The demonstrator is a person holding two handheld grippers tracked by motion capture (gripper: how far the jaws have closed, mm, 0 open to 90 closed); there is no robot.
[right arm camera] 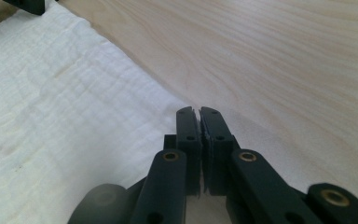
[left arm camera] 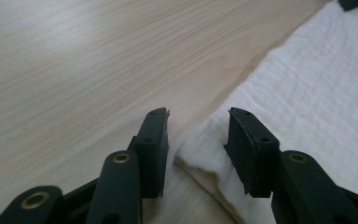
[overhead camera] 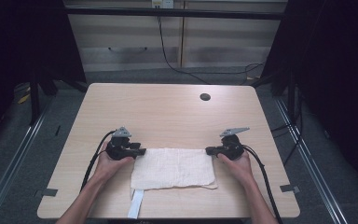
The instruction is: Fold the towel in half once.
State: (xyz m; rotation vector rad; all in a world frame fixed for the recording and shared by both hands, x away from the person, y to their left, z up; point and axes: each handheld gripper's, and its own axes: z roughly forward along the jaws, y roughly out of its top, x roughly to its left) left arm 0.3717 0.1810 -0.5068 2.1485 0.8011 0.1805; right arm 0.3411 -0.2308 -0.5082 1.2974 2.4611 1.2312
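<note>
- The white cloth (overhead camera: 173,168) lies flat at the lower middle of the high view, near the front edge of the wooden surface (overhead camera: 168,112).
- It looks soft, light and limp; it should sag and crease unless pinched at its corners.
- Left claw (left arm camera: 198,135): jaws partly apart, straddling the near corner without pressing.
- Right claw (right arm camera: 199,112): jaws pressed together at the cloth's far corner; whether cloth is caught, I cannot tell.

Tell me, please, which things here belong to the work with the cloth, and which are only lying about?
Belongs to the work:
- white cloth, flat on the table
- left tongs, open at its far left corner
- right tongs, shut at its far right corner

Only lying about:
- white strip at the near table edge
- round hole in the tabletop
</note>
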